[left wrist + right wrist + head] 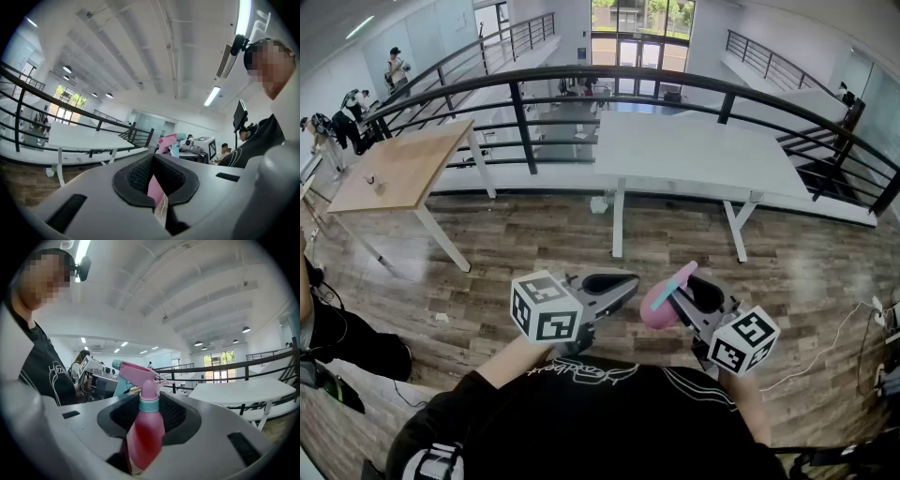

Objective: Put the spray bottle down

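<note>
A pink spray bottle [659, 302] with a teal collar and pink trigger head is held upright in my right gripper [682, 292], whose jaws are shut on its body in front of the person's chest. In the right gripper view the bottle [143, 427] fills the gap between the black pads [176, 416]. My left gripper [622, 284] is level beside it, to its left. In the left gripper view its jaws [157, 187] pinch a thin pink piece [155, 190], and the bottle's head [169, 140] shows just beyond them.
A white table [694, 150] stands ahead on the wooden floor, with a wooden table [403, 164] at the left. A black railing [525, 122] curves behind both. A seated person's leg [342, 337] is at the lower left. A white cable [825, 352] lies at the right.
</note>
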